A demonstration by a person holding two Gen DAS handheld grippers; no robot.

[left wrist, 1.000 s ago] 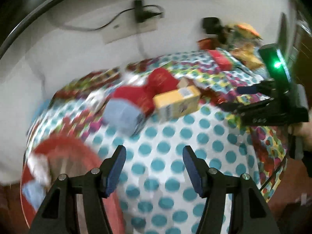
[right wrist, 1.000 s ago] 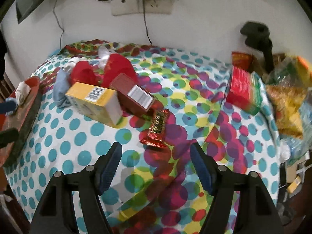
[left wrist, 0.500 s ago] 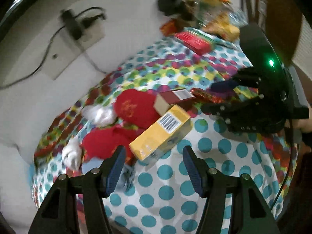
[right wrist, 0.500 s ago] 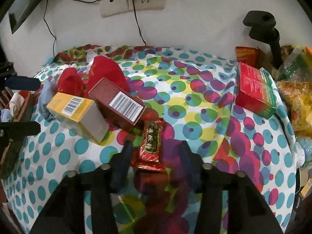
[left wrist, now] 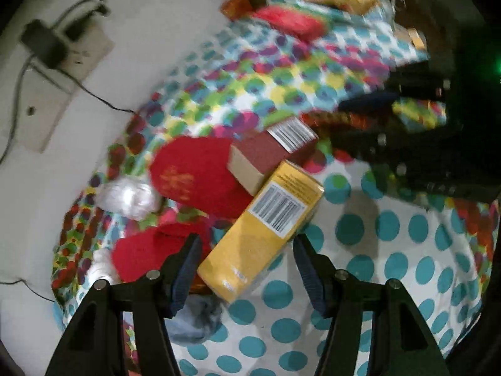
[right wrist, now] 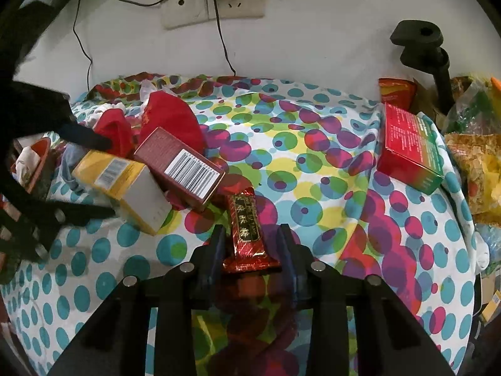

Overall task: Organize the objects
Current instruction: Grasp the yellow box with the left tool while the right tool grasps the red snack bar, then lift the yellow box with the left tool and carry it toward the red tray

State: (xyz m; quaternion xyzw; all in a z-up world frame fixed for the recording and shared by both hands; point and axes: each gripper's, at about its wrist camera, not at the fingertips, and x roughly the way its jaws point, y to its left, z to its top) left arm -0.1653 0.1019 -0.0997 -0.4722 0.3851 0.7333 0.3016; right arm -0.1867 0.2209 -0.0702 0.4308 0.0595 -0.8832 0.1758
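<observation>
Right tongs [right wrist: 250,250] closing round snack bar [right wrist: 247,228] (earlier wide apart).

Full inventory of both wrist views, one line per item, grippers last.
Yellow carton with barcode: 1, yellow, left on the cloth, between the left gripper's open fingers.
Dark red carton with barcode: 1, maroon, leaning on the yellow carton.
Red foil snack bar: 1, red with gold print, centre front.
Red fabric pieces: 2, red, behind the cartons.
Red and green box: 1, right edge of the cloth.
Snack bags: several, yellow and orange, far right.
Dotted tablecloth: 1, multicoloured.
Wall socket: 1, white, plug in it.
Black clamp stand: 1, right rear.
Left gripper: open, around the yellow carton.
Right gripper: closing around the snack bar.
</observation>
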